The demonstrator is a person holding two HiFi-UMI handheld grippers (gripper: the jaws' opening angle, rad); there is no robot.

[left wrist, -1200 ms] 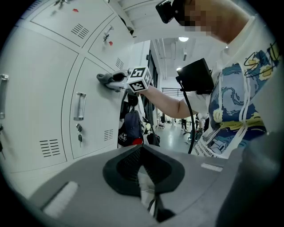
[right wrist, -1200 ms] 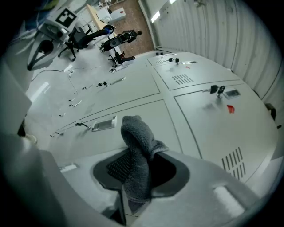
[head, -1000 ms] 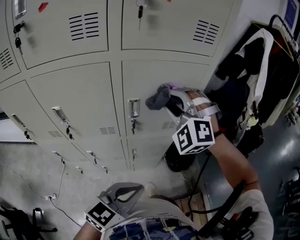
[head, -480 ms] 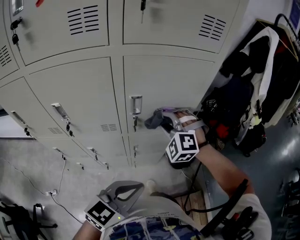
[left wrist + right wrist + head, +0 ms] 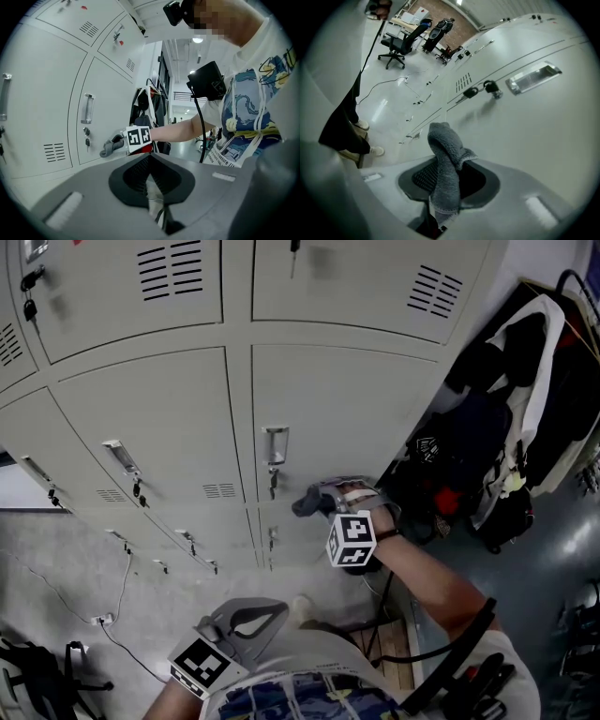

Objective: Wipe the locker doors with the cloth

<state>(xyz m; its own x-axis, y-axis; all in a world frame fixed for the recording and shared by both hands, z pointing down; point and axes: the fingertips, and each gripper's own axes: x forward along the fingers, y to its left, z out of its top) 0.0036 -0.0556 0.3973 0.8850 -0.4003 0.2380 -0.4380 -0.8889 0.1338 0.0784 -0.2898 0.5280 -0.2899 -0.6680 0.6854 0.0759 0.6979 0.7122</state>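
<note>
Nearest, by the person's torso, the left gripper (image 5: 151,169) has its jaws pressed together on nothing, while farther out the right gripper (image 5: 322,499) pinches a grey terry cloth (image 5: 446,165) close against the lower edge of a beige locker door (image 5: 347,409), just right of its handle (image 5: 274,444) and hanging keys (image 5: 273,483).
</note>
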